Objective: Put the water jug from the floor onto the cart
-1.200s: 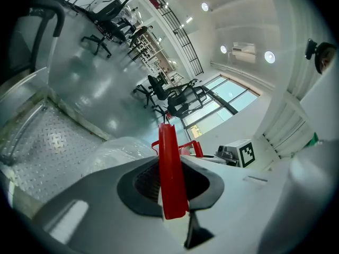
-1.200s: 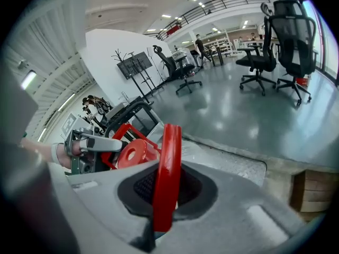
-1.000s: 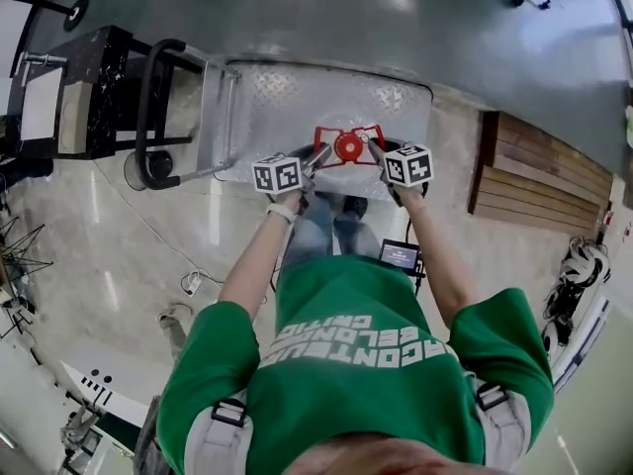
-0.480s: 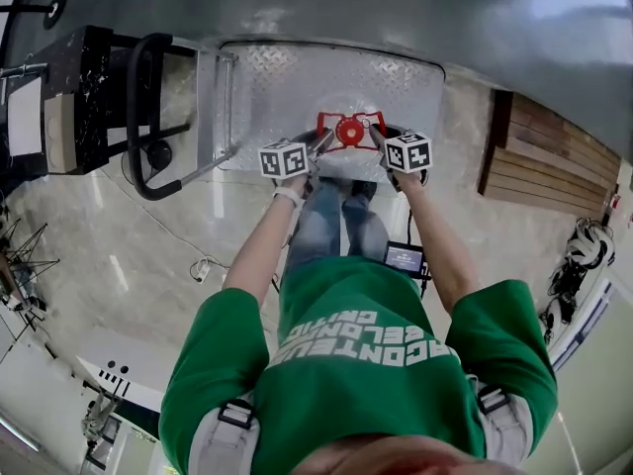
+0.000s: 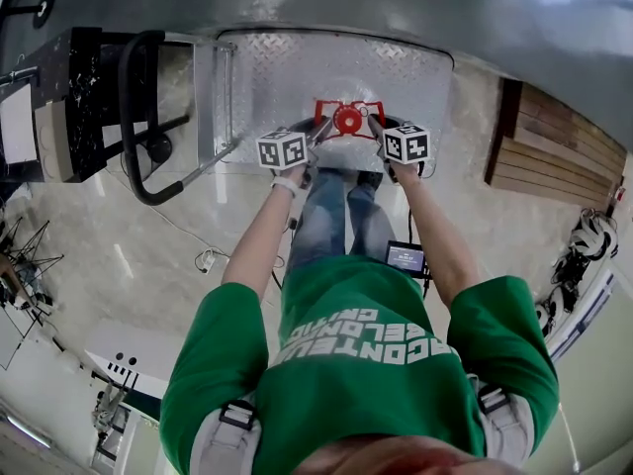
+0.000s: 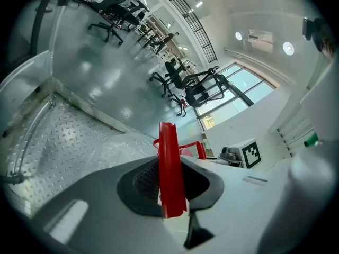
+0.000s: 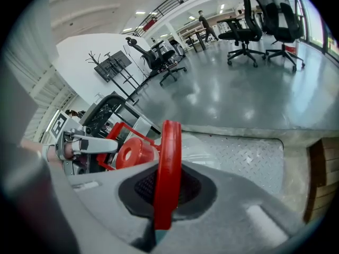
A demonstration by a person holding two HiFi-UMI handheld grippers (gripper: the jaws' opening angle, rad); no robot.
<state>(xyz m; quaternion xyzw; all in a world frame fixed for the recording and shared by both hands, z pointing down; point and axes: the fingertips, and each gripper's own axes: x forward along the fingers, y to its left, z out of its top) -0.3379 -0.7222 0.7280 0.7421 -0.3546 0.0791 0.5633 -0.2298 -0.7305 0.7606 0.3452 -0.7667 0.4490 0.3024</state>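
Jug (image 5: 348,119), clear with a red cap (image 7: 131,153), sat at the upper middle of the head view, over the near edge of the cart's (image 5: 277,77) ribbed metal deck. Whether its base was resting on the deck could not be told. A red handle (image 6: 170,157) framed the cap, and both tools had hold of it.

From the lower left, the left hand-held gripper (image 5: 315,142) was clenched on one bar of the handle. In its own view the red bar stood upright, pinched between the dark pads. From the lower right, the right hand-held gripper (image 5: 377,132) was clamped tight on the opposite bar, which showed in its view as a thin red strip caught between the pads, with the cap just to the left.

The cart's black push bar (image 5: 127,117) curved down the left side of the head view. Pale floor (image 5: 148,245) spread below the deck, where the person in a green shirt (image 5: 356,364) stood with both arms stretched forward. Wooden boards (image 5: 554,156) lay at the right edge. Black office chairs (image 7: 249,25) stood on the grey floor far behind the cart.
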